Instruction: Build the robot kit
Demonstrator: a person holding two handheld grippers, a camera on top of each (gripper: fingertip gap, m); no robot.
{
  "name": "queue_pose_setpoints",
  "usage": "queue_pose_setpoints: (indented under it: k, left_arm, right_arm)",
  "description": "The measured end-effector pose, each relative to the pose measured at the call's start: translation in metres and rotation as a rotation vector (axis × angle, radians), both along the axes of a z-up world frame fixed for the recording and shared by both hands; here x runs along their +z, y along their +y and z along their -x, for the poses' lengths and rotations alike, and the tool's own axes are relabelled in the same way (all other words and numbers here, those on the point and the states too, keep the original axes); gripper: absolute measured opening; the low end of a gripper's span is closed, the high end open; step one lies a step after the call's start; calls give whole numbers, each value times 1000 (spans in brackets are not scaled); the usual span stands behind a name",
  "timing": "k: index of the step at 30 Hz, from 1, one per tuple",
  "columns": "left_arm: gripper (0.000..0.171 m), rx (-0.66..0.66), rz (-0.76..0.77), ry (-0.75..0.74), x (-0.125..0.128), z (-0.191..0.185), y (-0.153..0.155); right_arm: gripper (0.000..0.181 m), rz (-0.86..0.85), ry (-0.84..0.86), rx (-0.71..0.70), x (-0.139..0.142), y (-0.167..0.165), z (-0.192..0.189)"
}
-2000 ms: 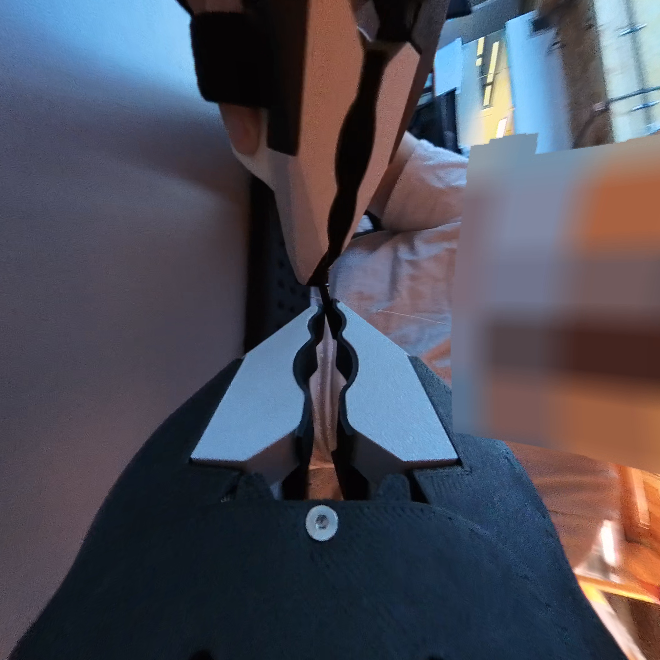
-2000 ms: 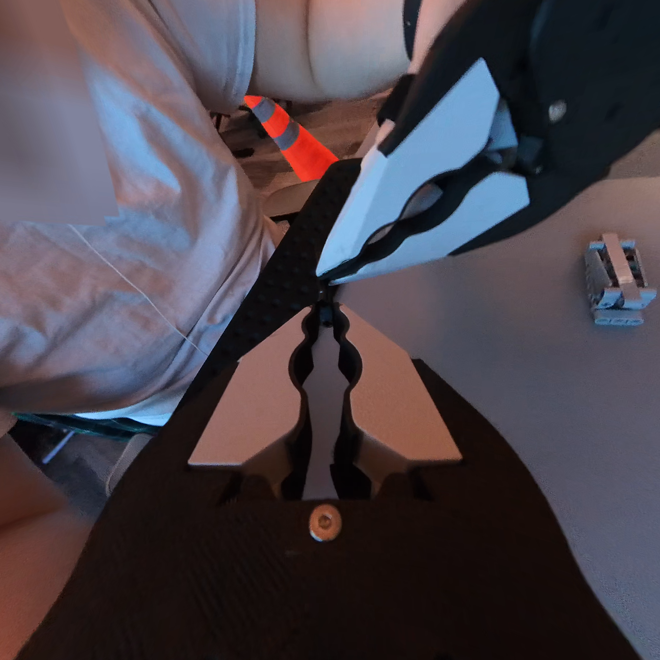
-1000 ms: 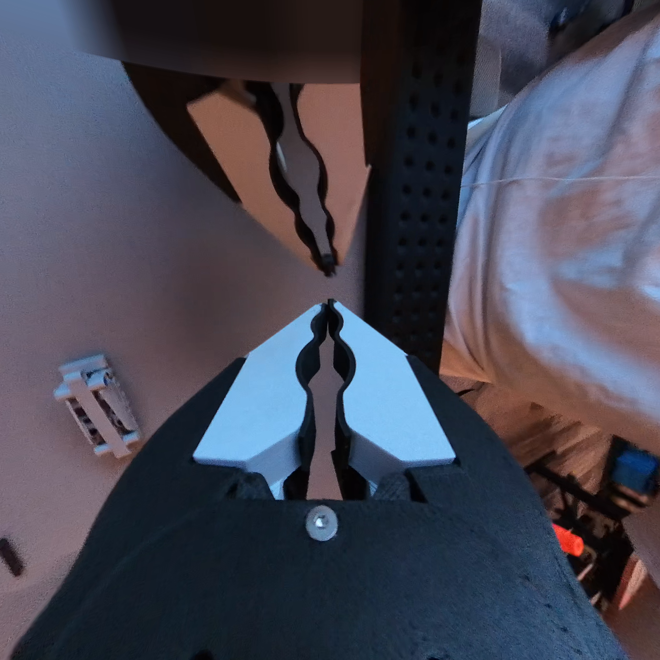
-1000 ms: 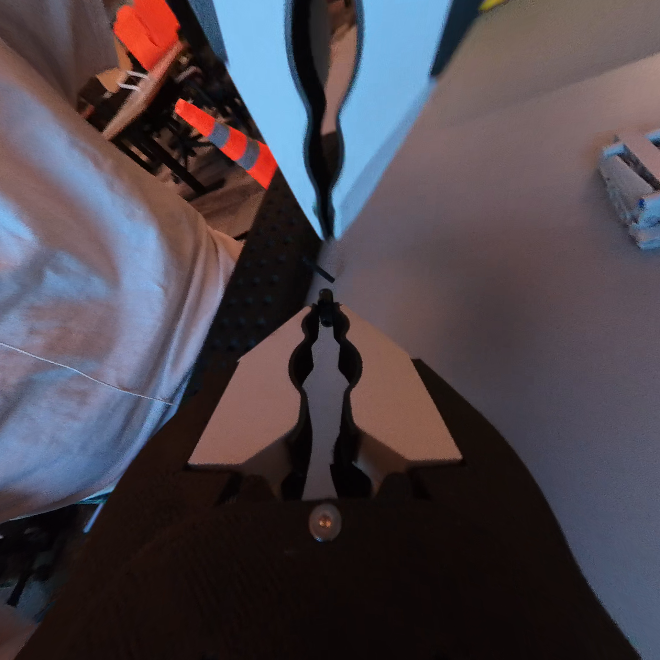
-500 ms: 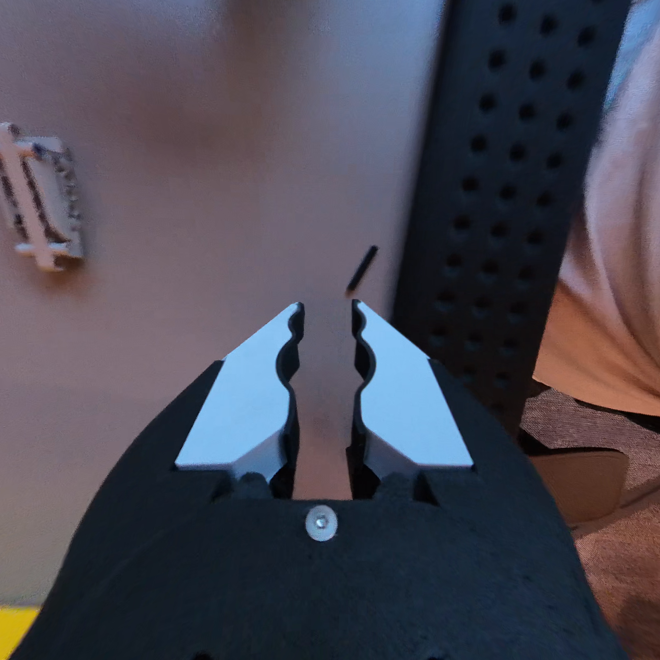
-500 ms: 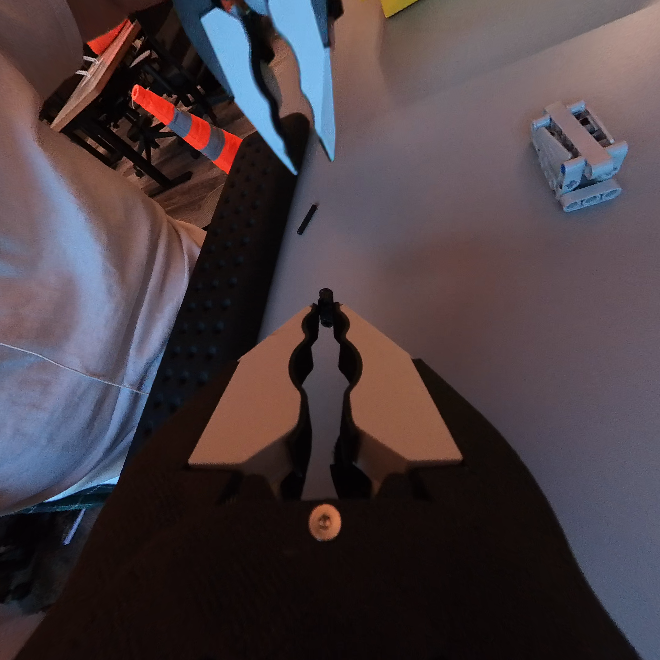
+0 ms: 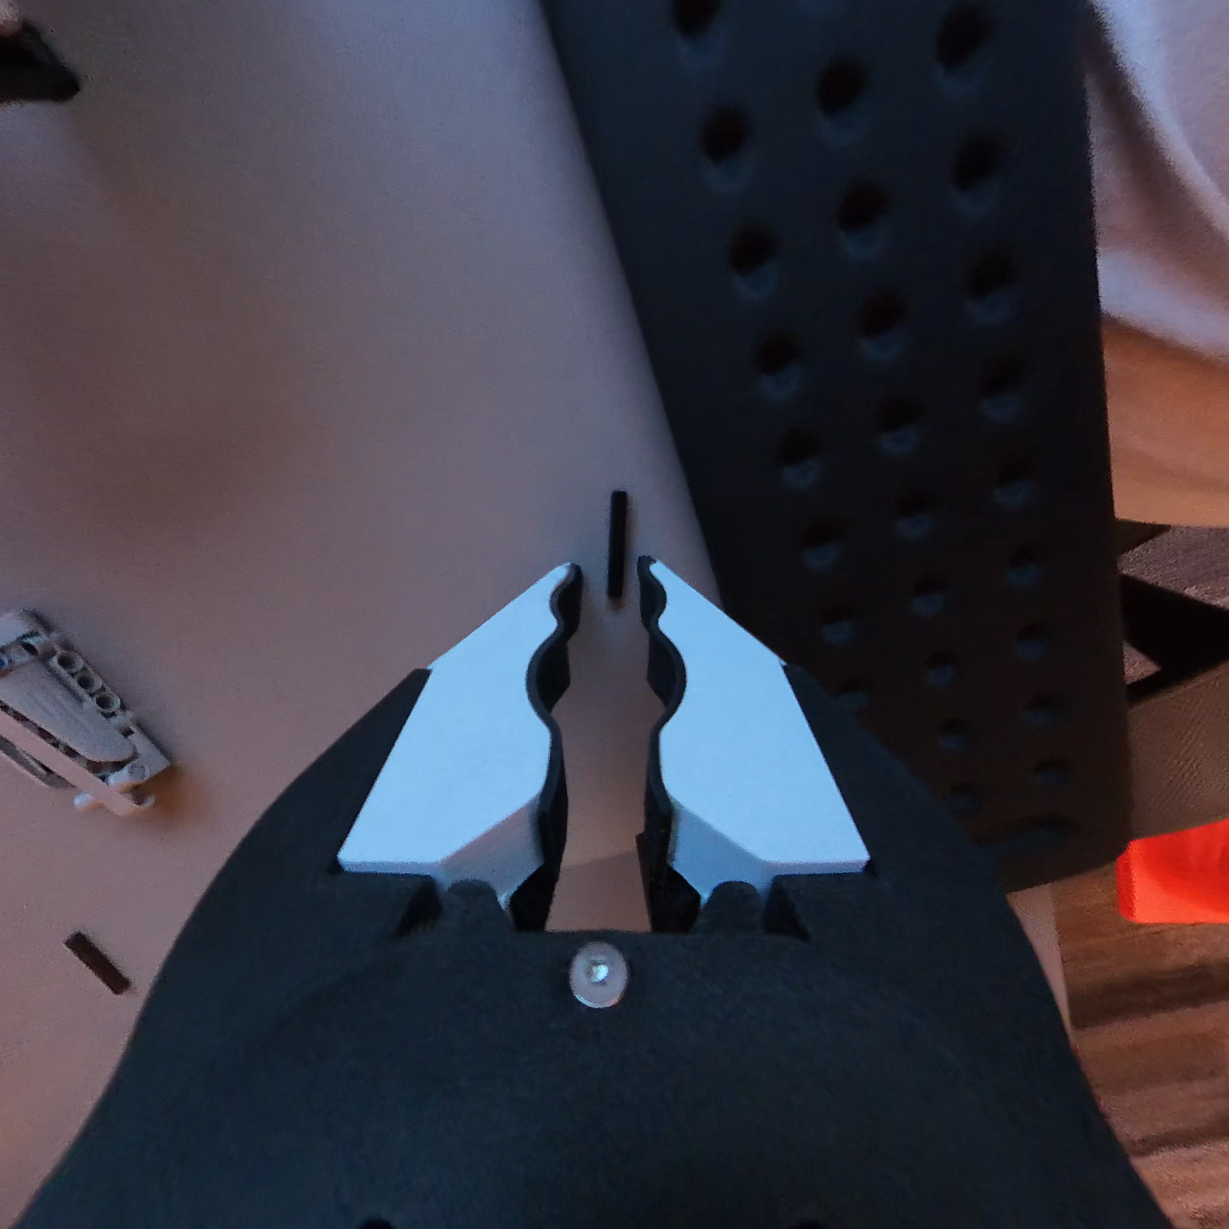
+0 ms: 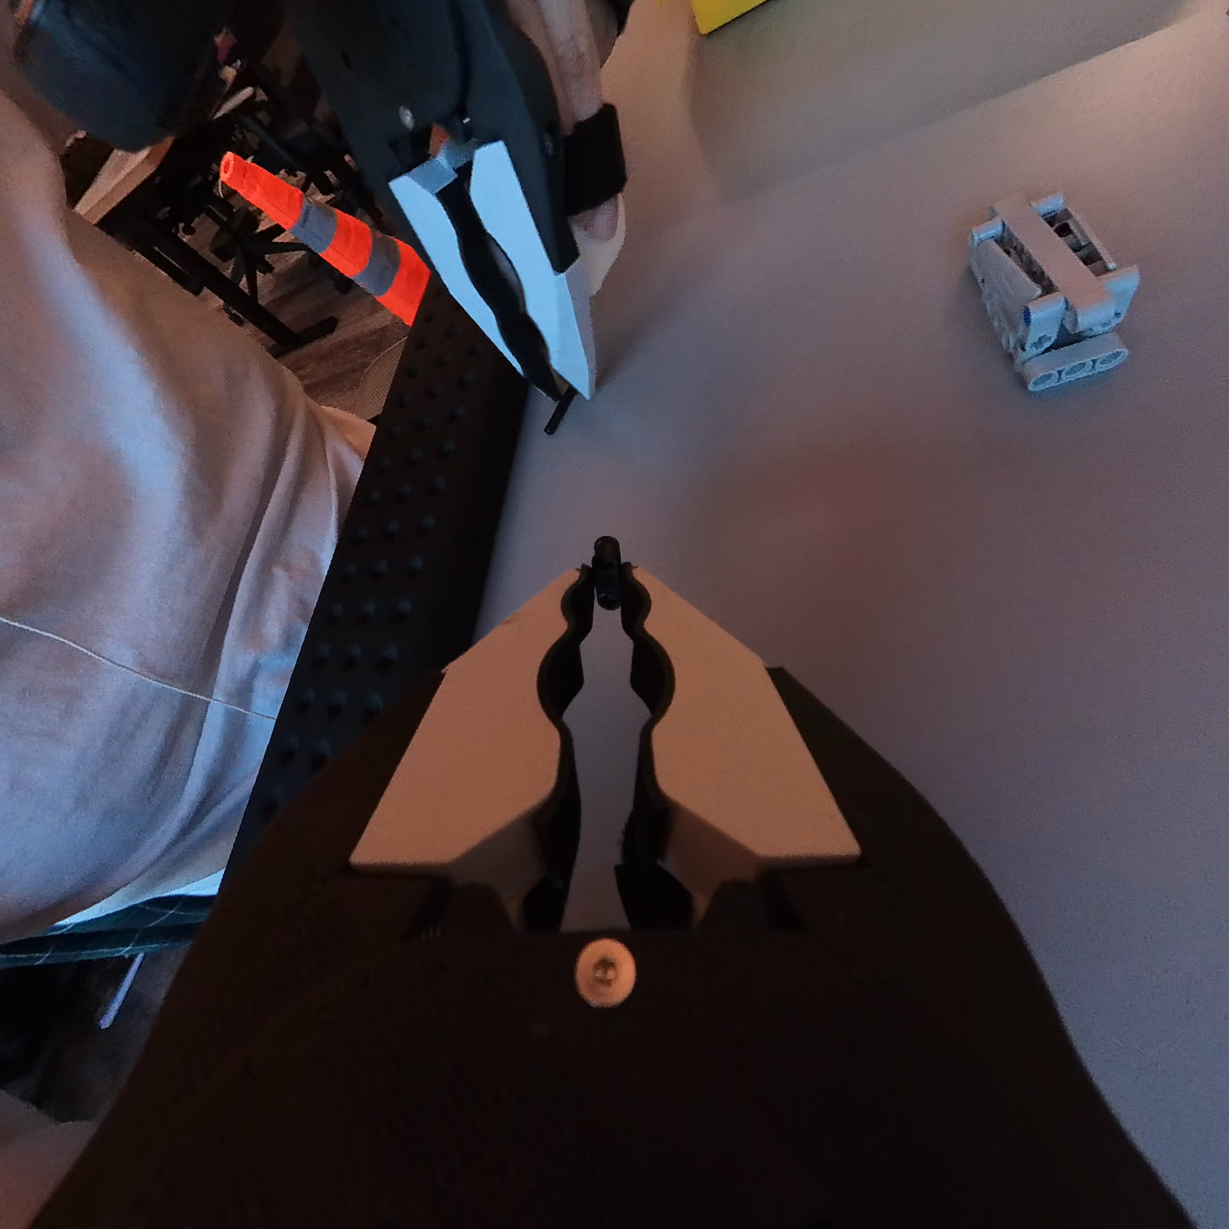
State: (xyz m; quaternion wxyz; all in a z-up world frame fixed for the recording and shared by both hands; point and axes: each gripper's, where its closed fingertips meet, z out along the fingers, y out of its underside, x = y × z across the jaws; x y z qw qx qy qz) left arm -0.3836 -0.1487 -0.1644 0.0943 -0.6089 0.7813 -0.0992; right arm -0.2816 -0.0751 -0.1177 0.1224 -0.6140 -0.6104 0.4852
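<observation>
A thin black rod lies on the pale table, close to a black perforated strip. My left gripper is open and low over the table, its tips either side of the rod's near end. In the right wrist view the left gripper points down at the same rod. My right gripper is shut on a small black pin that sticks out past its tips, held above the table.
A grey brick-built assembly sits on the table to the right; it also shows in the left wrist view. A second short black rod lies near it. An orange cone and a person's white shirt are beyond the strip. The left gripper's tips are roughly 15 cm from the right gripper's.
The two grippers, tip to tip two seconds ago, have parted. My left gripper opened and came down over the black rod on the table. My right gripper keeps the small pin.
</observation>
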Motion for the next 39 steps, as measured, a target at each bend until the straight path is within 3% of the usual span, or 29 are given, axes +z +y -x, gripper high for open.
queue_pose_setpoints:
  k: [3,8,13,18,22,29,39]
  left_arm:
    - [7,-56,-8,-12,0,0,-5]
    - [2,-6,-3,-2,0,-2,-3]
    - [1,164,40,-12,1,-8,0]
    - [1,655,516,-325,14,-37,5]
    - [1,785,746,-457,26,-44,12]
    - [1,754,863,-505,31,-56,9]
    - [1,662,877,-581,23,-60,-1]
  right_arm:
    - [7,-3,-17,7,-3,0,-2]
    - [7,-23,-44,35,-7,-6,-4]
    - [7,-50,-8,53,-2,-13,2]
    - [7,2,62,86,-1,-27,21]
    - [6,250,-32,74,-16,-41,36]
    - [5,533,-110,96,-15,-49,43]
    - [5,527,-209,190,-23,-63,40]
